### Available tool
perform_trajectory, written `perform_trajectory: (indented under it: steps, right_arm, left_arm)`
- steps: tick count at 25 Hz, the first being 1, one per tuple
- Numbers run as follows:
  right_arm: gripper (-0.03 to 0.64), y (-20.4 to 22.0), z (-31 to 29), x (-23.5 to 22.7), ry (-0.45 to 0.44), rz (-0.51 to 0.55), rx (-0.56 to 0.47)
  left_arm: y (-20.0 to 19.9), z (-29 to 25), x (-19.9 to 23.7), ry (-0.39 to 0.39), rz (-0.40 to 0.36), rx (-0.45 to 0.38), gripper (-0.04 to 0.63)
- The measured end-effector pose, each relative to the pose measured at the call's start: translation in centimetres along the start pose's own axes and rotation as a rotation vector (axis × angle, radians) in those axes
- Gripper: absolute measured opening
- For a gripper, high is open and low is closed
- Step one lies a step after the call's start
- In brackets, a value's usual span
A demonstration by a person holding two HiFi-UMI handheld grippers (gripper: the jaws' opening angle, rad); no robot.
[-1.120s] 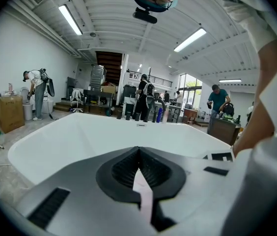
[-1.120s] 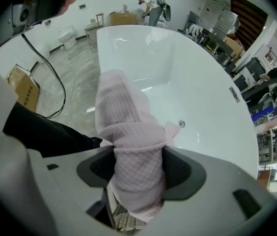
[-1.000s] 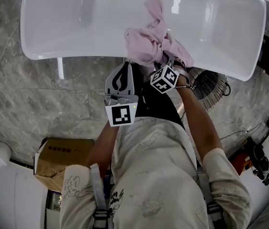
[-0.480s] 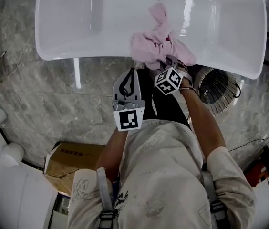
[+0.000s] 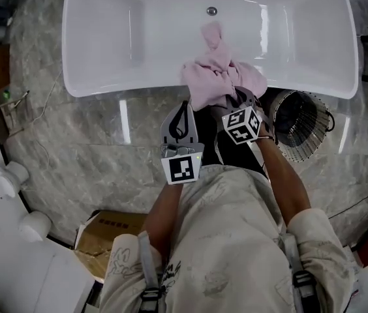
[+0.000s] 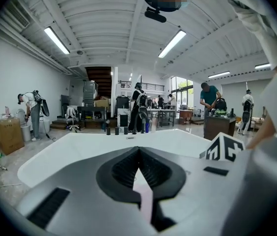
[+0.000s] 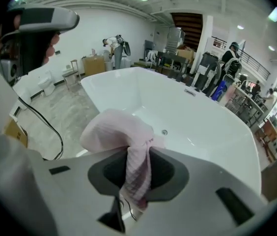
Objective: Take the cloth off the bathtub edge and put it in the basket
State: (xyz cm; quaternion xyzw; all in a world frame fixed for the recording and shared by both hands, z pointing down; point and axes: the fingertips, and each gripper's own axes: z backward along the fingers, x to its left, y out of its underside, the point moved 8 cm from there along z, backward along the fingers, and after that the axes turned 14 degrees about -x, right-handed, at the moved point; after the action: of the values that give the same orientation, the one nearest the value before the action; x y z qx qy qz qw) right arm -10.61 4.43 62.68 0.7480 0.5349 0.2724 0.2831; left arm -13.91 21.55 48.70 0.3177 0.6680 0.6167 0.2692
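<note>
right tool [image 7: 139, 154]: jaws have just been closing, pinched on the cloth
cloth [image 7: 111, 131]: pink, bunched above the jaws, a strip hanging between them
bathtub [image 7: 192, 114]: white, beyond; drain [image 7: 164, 132] showing
floor [image 7: 67, 109]: grey marble, black cable [image 7: 50, 129] across it

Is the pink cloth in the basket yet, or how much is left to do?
Not yet. Done: the right claw has just been closing and now pinches the pink cloth. In hand: the cloth lies draped over the bathtub edge. Left: lift it clear and drop it in the wire basket beside the tub.
</note>
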Motion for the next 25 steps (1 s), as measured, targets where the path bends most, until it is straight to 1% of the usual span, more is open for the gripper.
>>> perform_trajectory:
  steps: [4, 9, 18, 22, 25]
  right_arm:
    - [0.066, 0.1, 3.8, -1.6, 0.056, -0.059, -0.078]
    - [0.066, -0.9, 8.9, -3.4, 0.136, -0.116, -0.19]
    - [0.064, -3.8, 18.7, -7.8, 0.299, -0.19, -0.418]
    - [0.064, -5.6, 23.7, -9.7, 0.374, -0.209, -0.534]
    - [0.064, -7.1, 27.6, -10.6, 0.435, -0.212, -0.625]
  left_arm:
    - [-1.2, -0.2, -2.5, 0.029, -0.019, -0.016, 0.0]
    - [-3.2, 0.2, -5.3, 0.063, -0.031, -0.033, 0.0]
    - [-9.0, -0.8, -9.1, 0.112, -0.033, -0.16, 0.0]
    - [-12.5, -1.1, -11.0, 0.151, -0.027, -0.234, 0.0]
    - [-15.3, -1.2, -12.4, 0.195, -0.034, -0.283, 0.0]
